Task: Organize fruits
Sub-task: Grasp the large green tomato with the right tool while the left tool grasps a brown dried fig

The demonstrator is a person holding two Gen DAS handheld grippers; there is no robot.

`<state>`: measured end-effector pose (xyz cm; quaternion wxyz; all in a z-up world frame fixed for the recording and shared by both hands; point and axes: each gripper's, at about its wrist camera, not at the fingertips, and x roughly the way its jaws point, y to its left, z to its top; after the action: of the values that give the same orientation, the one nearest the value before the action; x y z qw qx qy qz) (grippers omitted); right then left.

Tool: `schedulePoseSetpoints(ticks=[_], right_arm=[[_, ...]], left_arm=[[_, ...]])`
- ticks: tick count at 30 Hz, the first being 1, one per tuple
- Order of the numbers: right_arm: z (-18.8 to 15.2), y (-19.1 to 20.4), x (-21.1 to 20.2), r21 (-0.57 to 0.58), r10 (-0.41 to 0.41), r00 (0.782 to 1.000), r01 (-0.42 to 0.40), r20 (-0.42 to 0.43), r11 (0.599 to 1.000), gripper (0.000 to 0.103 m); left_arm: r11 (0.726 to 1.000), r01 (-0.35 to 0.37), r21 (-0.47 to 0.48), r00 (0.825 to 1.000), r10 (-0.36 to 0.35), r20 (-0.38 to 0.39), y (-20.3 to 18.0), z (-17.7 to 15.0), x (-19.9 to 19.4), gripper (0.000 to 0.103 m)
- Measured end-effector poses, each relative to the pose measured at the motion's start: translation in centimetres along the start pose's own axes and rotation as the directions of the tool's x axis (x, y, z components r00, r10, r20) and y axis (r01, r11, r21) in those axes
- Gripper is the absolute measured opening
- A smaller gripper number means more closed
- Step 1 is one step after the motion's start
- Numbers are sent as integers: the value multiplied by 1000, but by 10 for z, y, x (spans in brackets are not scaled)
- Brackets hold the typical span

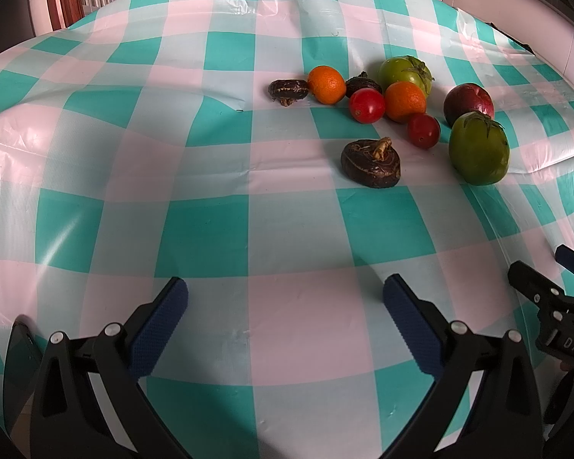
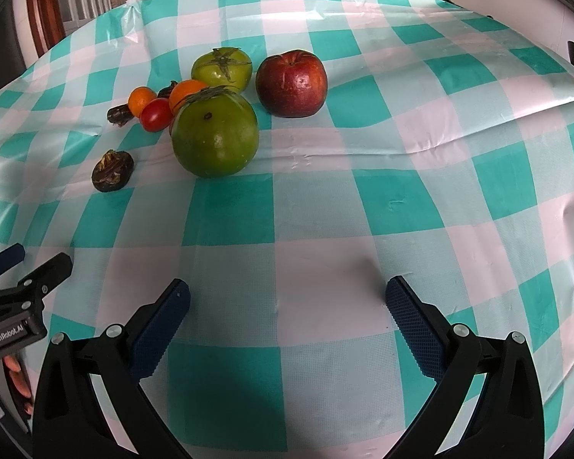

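Fruit sits in one loose pile on the cloth [image 1: 287, 229], at 1 o'clock from the left gripper [image 1: 285, 323] and 11 o'clock from the right gripper [image 2: 287, 323].

Risk: round pieces touch or nearly touch. Nudging the near green tomato [image 2: 215, 135] or the apple [image 2: 291, 83] would likely roll neighbours. The cloth is wrinkled and may drag.

Both grippers hover low over bare cloth, side by side, well short of the pile, jaws spread wide, holding nothing.
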<state>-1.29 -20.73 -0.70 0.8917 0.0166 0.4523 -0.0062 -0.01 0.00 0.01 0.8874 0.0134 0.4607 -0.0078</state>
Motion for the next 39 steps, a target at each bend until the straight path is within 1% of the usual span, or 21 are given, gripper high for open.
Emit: schedulePoseSetpoints(ticks=[5, 7, 10, 11, 13, 16, 19, 21, 22, 23, 24, 26, 27, 28, 29, 31, 34, 35, 36, 37, 39], right_arm=[[5, -3, 3, -13, 8, 1000, -8, -12, 1000, 99], [13, -2, 6, -25, 19, 999, -20, -28, 999, 99], [25, 0, 13, -16, 44, 999, -44, -21, 999, 99], [29, 1, 15, -10, 59, 998, -60, -18, 998, 99], [40, 1, 21, 6, 94, 996, -94, -11, 996, 99], [61, 1, 31, 44, 163, 987, -163, 14, 986, 99], [74, 4, 36, 59, 216, 975, -218, 42, 974, 99], [79, 7, 37, 48, 225, 973, -228, 58, 973, 97], [81, 9, 37, 37, 221, 973, -223, 64, 974, 96], [84, 13, 38, 21, 208, 975, -210, 75, 977, 92], [85, 15, 37, 5, 194, 978, -195, 81, 981, 82], [88, 22, 41, -33, 159, 984, -157, 75, 987, 68], [89, 24, 43, -42, 161, 984, -158, 72, 987, 63], [88, 25, 43, -50, 171, 982, -167, 75, 985, 59], [86, 24, 40, -58, 187, 979, -183, 84, 981, 58], [84, 20, 38, -39, 185, 979, -182, 91, 983, 58], [83, -1, 37, 60, 194, 973, -203, 126, 977, 59], [83, -11, 37, 109, 214, 967, -229, 136, 967, 59], [84, -18, 38, 140, 225, 965, -244, 138, 960, 59], [83, -25, 40, 172, 236, 962, -258, 137, 951, 59], [82, -34, 43, 209, 266, 954, -290, 137, 934, 59]], left_arm=[[1000, 1, -1, 1000, -1, 0, 0, 0, 0, 102], [1000, 6, 4, 1000, -6, 0, 0, 0, 0, 102], [999, 25, 27, 1000, -25, -2, 1, -1, -1, 102], [1000, 24, 17, 1000, -24, -2, 6, -1, -2, 102], [999, 28, -41, 1000, -27, 9, 16, -4, -8, 102], [987, 62, -147, 997, -55, 51, 38, -4, -14, 102], [981, 94, -173, 995, -85, 60, 42, -1, -15, 102], [985, 87, -150, 994, -76, 74, 38, 1, -16, 102], [989, 80, -122, 994, -70, 83, 33, 3, -16, 102], [994, 68, -89, 995, -60, 86, 25, 6, -15, 102], [996, 62, -65, 995, -56, 85, 19, 9, -13, 102], [998, 65, -2, 994, -64, 90, 3, 18, -8, 102], [998, 57, 28, 994, -59, 92, -8, 25, -4, 102], [997, 53, 49, 994, -57, 90, -15, 30, 0, 102], [996, 56, 72, 994, -62, 85, -24, 37, 6, 102], [994, 58, 92, 995, -65, 78, -36, 49, 17, 102], [992, 48, 114, 997, -55, 58, -50, 66, 33, 101], [991, 45, 124, 997, -51, 50, -54, 70, 38, 97], [990, 43, 133, 998, -48, 35, -56, 73, 44, 89], [989, 49, 139, 998, -52, 19, -57, 74, 48, 83], [987, 75, 139, 997, -79, 22, -57, 75, 49, 71]])
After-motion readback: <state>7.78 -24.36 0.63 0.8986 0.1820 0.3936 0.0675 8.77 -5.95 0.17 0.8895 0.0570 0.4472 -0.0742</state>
